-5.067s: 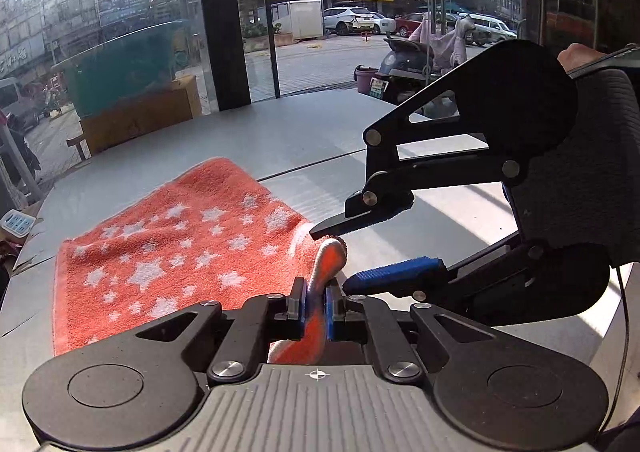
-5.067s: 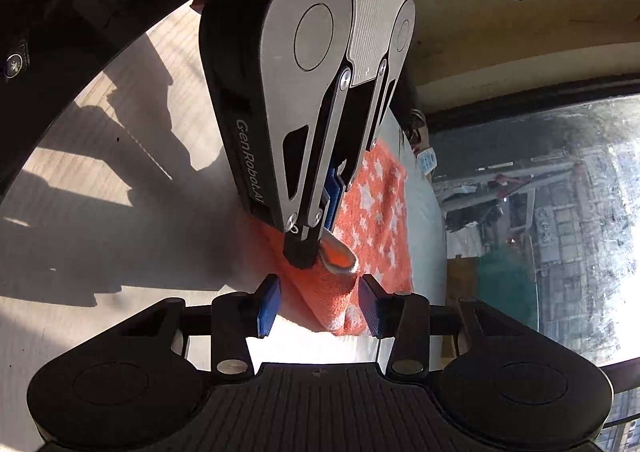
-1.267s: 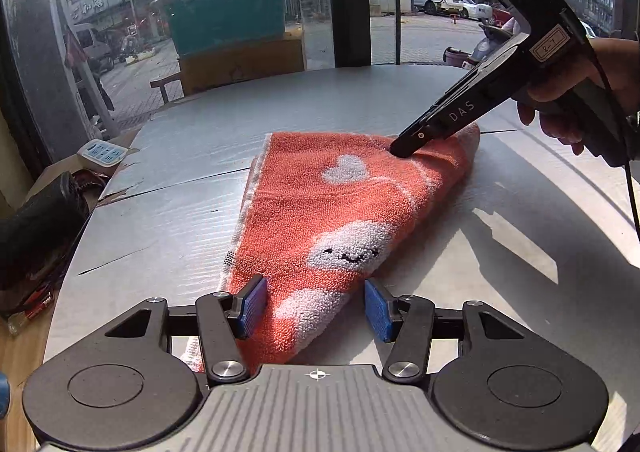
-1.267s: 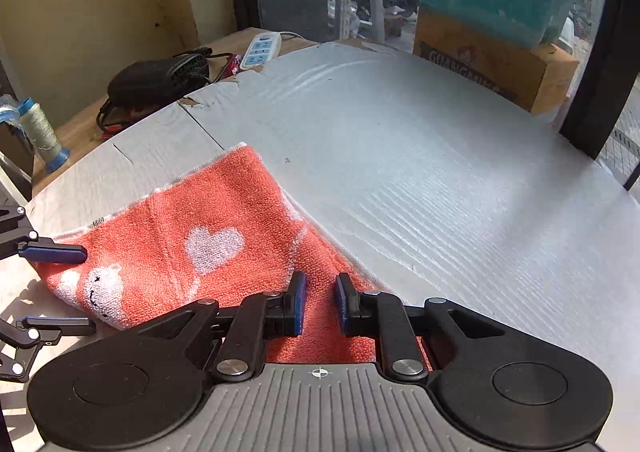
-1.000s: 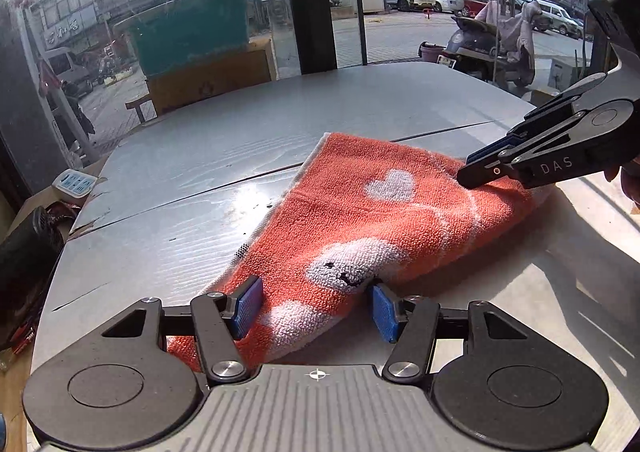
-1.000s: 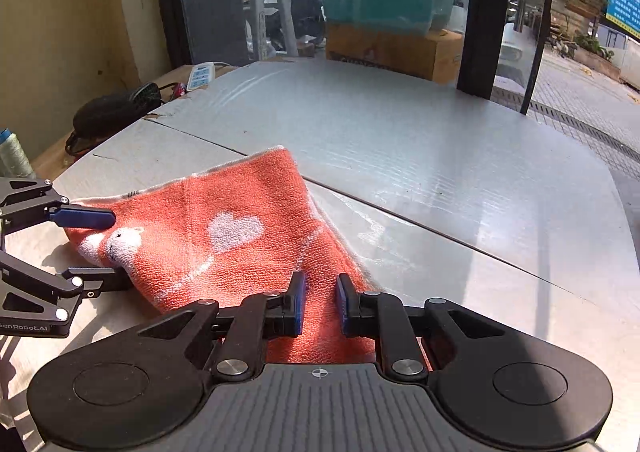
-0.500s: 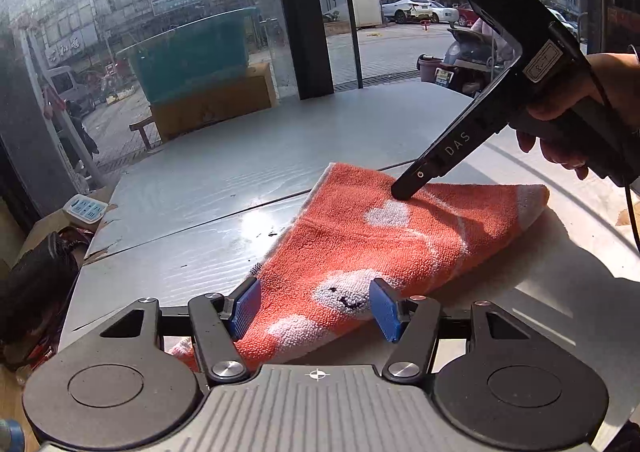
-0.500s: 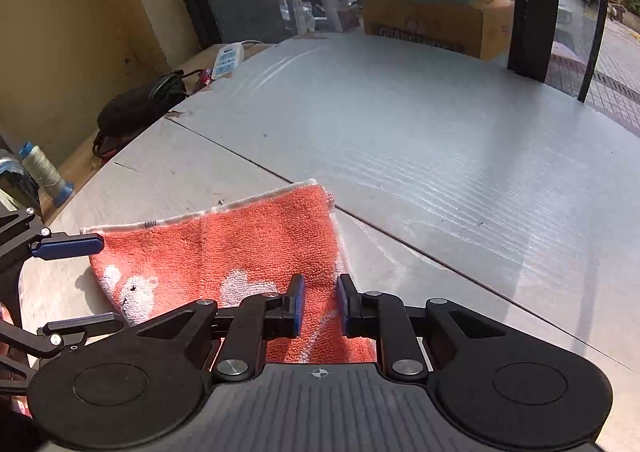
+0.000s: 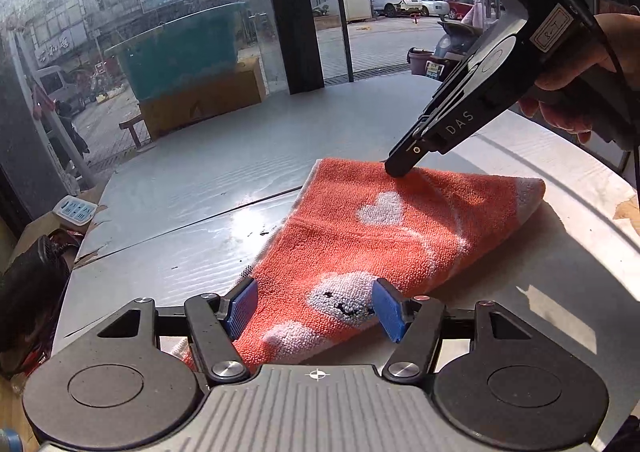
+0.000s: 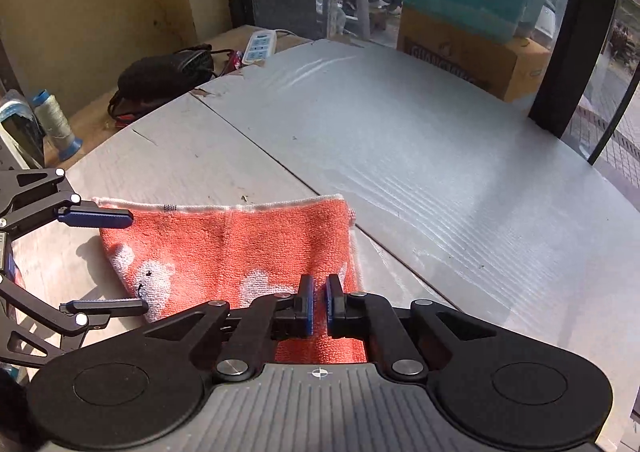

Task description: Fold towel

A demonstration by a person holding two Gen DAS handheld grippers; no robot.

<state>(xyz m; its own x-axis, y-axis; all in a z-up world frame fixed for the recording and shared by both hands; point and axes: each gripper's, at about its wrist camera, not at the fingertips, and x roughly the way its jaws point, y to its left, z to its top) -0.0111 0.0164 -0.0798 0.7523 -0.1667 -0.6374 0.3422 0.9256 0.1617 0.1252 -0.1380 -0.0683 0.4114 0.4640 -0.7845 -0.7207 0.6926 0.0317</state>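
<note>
Big windows (image 9: pixel 160 12) face a street, a yellow wall (image 10: pixel 100 4) to one side. The grey round table (image 10: pixel 440 172) (seamed across) carries the folded orange towel (image 9: pixel 380 236). The left gripper (image 9: pixel 316 310) straddles its end, jaws spread; the right gripper (image 10: pixel 318 306), nearly closed, presses its far edge.

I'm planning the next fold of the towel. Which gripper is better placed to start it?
Probably the left gripper: it is open and straddles the towel end, ready to close on it. The right gripper is nearly shut, its tip pressing the far edge.
</note>
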